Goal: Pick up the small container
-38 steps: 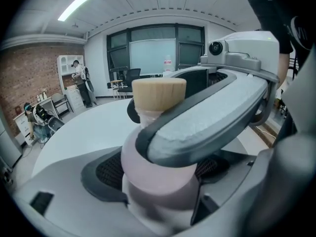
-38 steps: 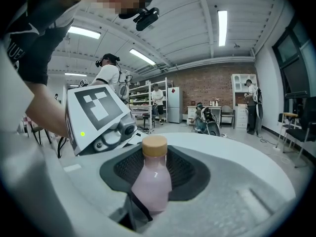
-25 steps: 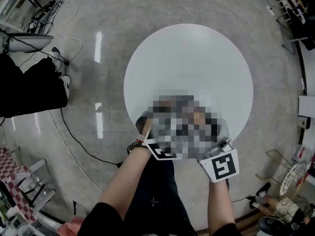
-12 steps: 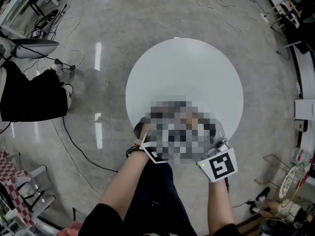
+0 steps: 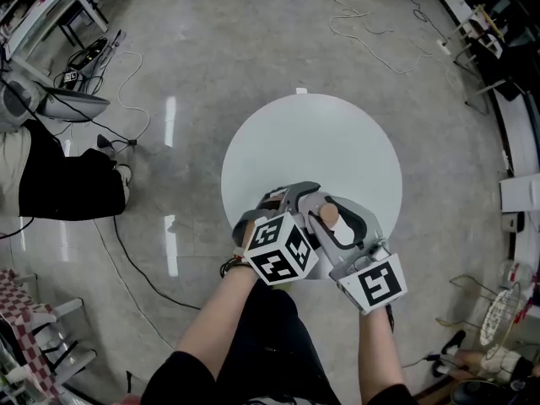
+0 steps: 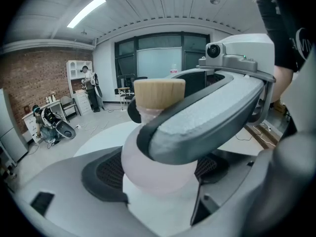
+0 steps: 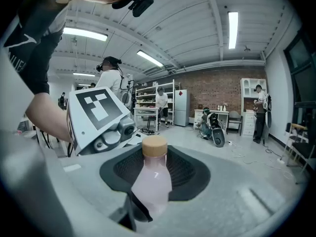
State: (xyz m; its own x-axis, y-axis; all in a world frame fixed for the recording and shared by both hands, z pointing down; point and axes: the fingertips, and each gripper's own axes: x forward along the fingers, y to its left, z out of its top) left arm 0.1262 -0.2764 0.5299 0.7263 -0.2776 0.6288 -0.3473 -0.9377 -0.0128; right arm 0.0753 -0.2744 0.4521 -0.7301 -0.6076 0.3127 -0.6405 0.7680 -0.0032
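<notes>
Round white table beneath both grippers, left gripper jaws pinching small container between dark pads, right gripper jaws wide, clamped round it too, frosted pink bottle, bulbous body, tan wooden cap, brick-walled workshop behind

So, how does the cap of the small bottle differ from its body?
The cap is tan and opaque, like wood; the body is pale pink and milky. The cap is short and narrow; the body is taller and widens below the neck. Both are round.
</notes>
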